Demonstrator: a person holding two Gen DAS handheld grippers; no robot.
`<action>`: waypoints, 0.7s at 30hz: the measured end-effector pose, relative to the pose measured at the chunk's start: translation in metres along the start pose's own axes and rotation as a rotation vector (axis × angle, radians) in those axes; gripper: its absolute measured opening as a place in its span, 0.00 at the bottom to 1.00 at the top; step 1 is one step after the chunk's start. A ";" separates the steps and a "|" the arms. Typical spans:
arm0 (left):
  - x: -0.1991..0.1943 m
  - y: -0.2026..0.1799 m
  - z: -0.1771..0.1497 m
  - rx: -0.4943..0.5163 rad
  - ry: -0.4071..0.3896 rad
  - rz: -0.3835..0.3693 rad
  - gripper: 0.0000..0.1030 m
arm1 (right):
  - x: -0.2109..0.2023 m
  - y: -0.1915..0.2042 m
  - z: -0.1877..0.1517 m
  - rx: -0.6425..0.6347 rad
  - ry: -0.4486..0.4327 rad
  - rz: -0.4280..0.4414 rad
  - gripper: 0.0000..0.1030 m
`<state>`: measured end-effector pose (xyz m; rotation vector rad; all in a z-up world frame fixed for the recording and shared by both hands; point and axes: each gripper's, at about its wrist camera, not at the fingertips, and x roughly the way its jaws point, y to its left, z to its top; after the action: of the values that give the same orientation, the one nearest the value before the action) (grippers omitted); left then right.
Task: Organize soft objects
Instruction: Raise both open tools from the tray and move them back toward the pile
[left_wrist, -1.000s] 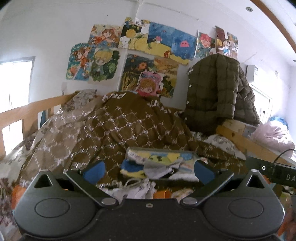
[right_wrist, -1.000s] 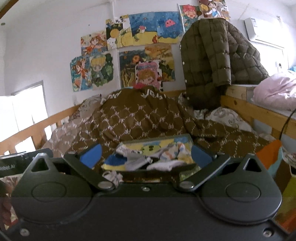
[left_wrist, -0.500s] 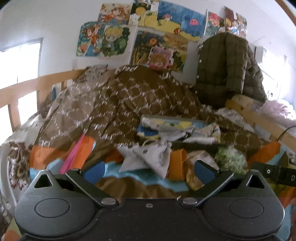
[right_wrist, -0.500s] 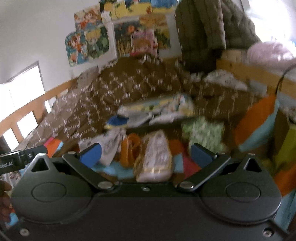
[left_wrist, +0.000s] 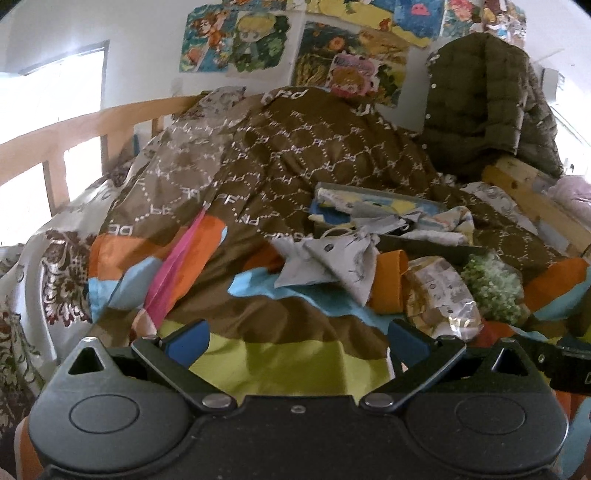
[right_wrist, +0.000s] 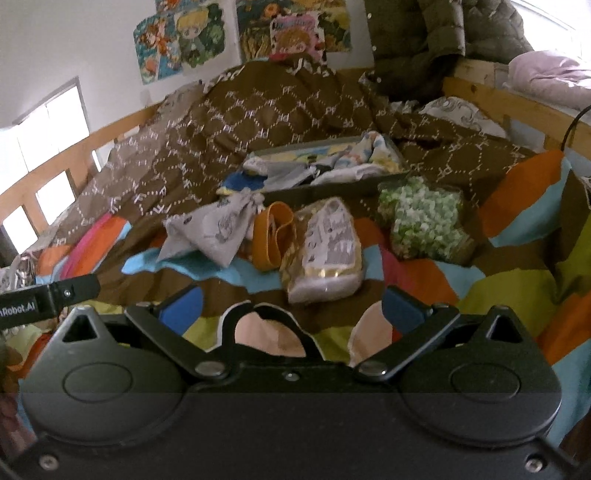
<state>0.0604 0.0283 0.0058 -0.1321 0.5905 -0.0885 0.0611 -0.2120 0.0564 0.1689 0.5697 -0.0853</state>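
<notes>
We have tipped both tools down since a moment ago; before, they looked at the wall and its pictures, and now they look at the bed and the soft things on it; so we think the hunt for the first thing to pick is on.

Our left gripper (left_wrist: 297, 339) has its blue pads wide apart and holds nothing; our right gripper (right_wrist: 291, 308) is the same, wide apart and empty; both hang over the bright striped blanket (left_wrist: 288, 358).

In front of us lie the loose soft things: a grey cloth bag with a drawstring (right_wrist: 212, 230), an orange loop of strap (right_wrist: 275, 236) just beside it, a clear packet with a grey and white print (right_wrist: 327, 247) next to that, and a clear bag of green and white puffs (right_wrist: 424, 219) off to the right.

Behind them sits a shallow dark tray (right_wrist: 325, 188) with some soft cloths already in it; it rests on the brown quilt with white letters (left_wrist: 295, 147).

The printed packet is nearest our right gripper, so we think that one may go into the tray first.
</notes>
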 end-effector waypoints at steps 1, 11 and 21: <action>0.001 0.000 0.000 -0.003 0.004 0.007 0.99 | 0.001 0.001 -0.004 -0.001 0.014 0.003 0.99; 0.012 0.000 -0.007 -0.016 0.077 0.044 0.99 | 0.016 0.007 -0.012 -0.015 0.126 0.043 0.99; 0.019 0.006 -0.006 -0.058 0.109 0.064 0.99 | 0.026 0.020 -0.012 -0.050 0.141 0.065 0.99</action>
<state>0.0731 0.0316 -0.0099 -0.1651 0.7057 -0.0161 0.0793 -0.1914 0.0351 0.1457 0.7059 0.0038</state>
